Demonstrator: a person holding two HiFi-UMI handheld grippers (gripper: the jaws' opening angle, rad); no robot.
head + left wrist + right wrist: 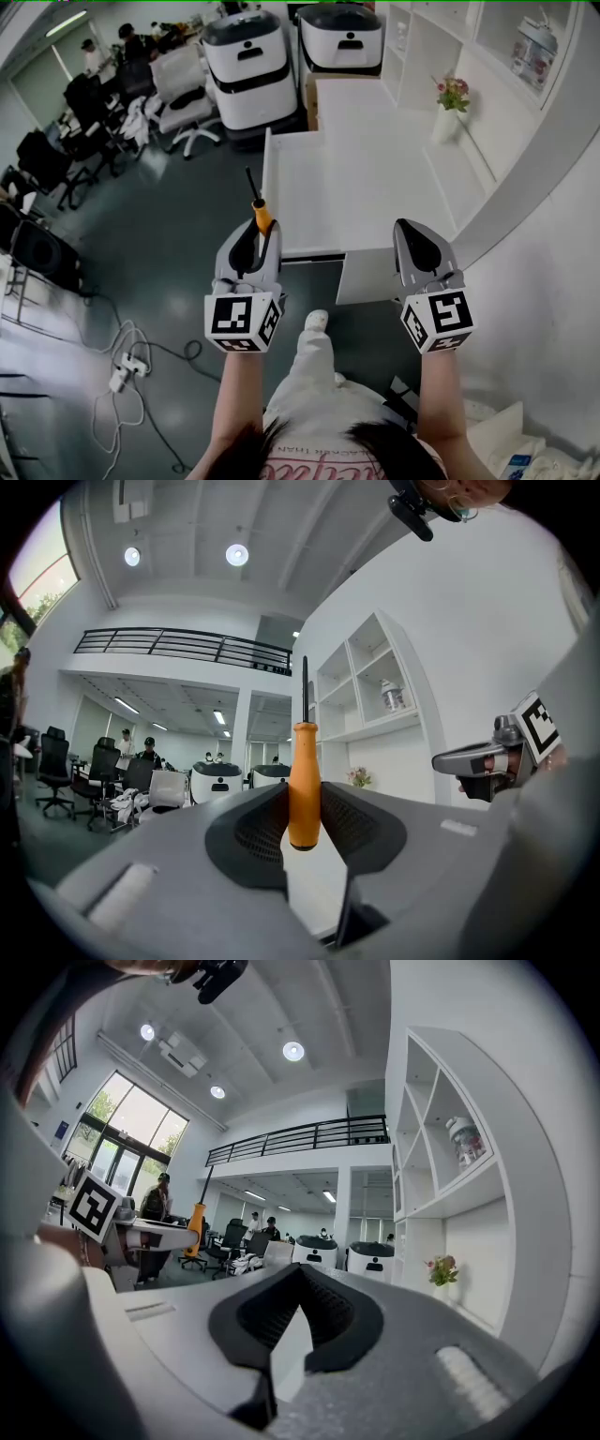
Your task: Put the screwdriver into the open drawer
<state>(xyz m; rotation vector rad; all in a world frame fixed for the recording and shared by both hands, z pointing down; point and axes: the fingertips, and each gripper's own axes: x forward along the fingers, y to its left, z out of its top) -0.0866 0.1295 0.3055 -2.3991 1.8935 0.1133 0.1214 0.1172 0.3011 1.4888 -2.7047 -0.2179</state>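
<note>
My left gripper [258,230] is shut on the orange handle of the screwdriver [262,216], just left of the white desk's [366,178] front corner. The tool stands upright between the pads, its black shaft pointing up, as the left gripper view shows [303,794]. A white drawer [367,277] juts out from the desk's front edge, between my two grippers. My right gripper [412,230] hovers at the drawer's right side, shut with nothing in it [300,1274]. From the right gripper view the screwdriver [196,1232] appears far left.
A vase of flowers [450,108] stands at the desk's right, below wall shelves [525,47]. Two white machines [248,70] stand behind the desk. Office chairs [183,108] and floor cables [127,366] lie to the left. The person's leg and shoe [317,323] are below the drawer.
</note>
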